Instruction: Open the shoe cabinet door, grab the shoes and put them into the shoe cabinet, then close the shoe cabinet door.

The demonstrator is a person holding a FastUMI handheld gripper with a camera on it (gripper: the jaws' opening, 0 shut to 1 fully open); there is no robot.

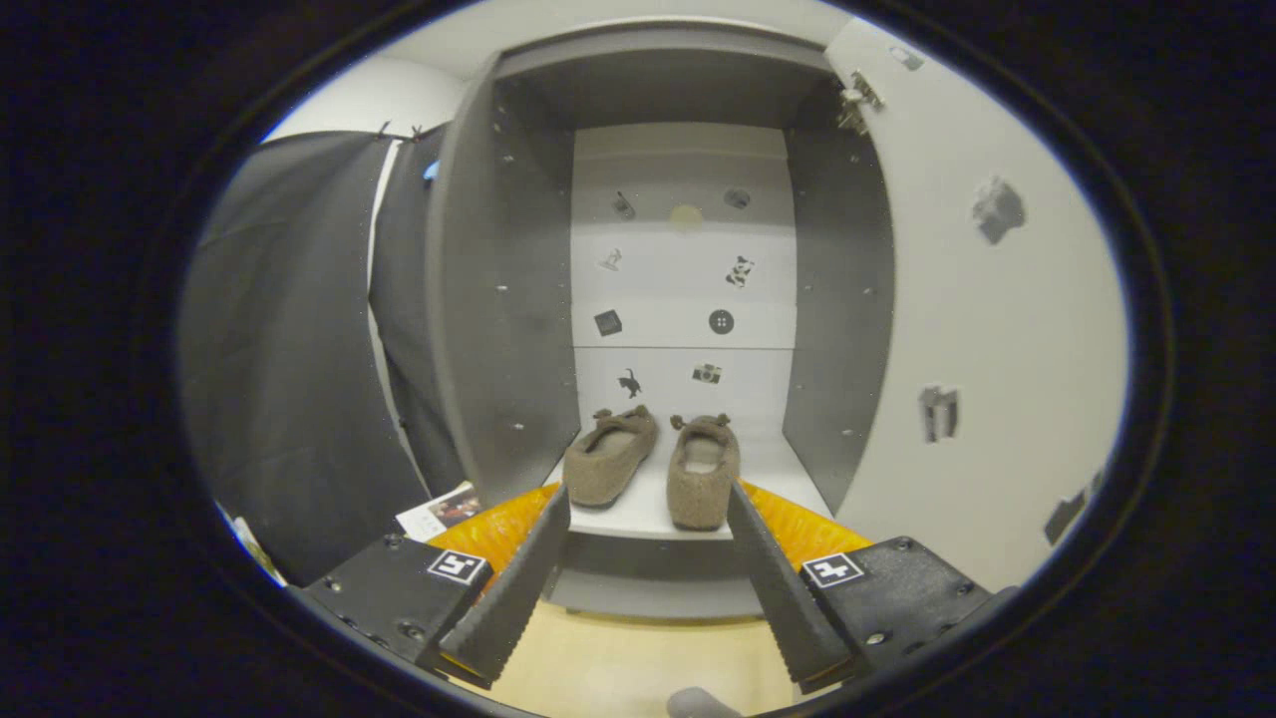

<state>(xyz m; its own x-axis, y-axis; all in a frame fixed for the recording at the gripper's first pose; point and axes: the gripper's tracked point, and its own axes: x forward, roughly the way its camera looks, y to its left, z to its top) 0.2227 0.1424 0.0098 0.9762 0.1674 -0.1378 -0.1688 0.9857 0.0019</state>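
You had two brown fuzzy fabric slippers (653, 467) sitting side by side on the white bottom shelf (638, 514) of the grey open shoe cabinet (498, 299), just beyond your fingertips. Your gripper (648, 504) stood spread apart, clamping nothing. The white cabinet door (987, 339) hung open beside it. Eight small picture stickers (720, 321) dotted the back panel; no writing was legible.

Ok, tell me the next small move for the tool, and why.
Probably swing toward the open door to push it shut. Both slippers already sit on the cabinet shelf, just beyond the fingers, and the tool is open and holds nothing, so only closing seems left.
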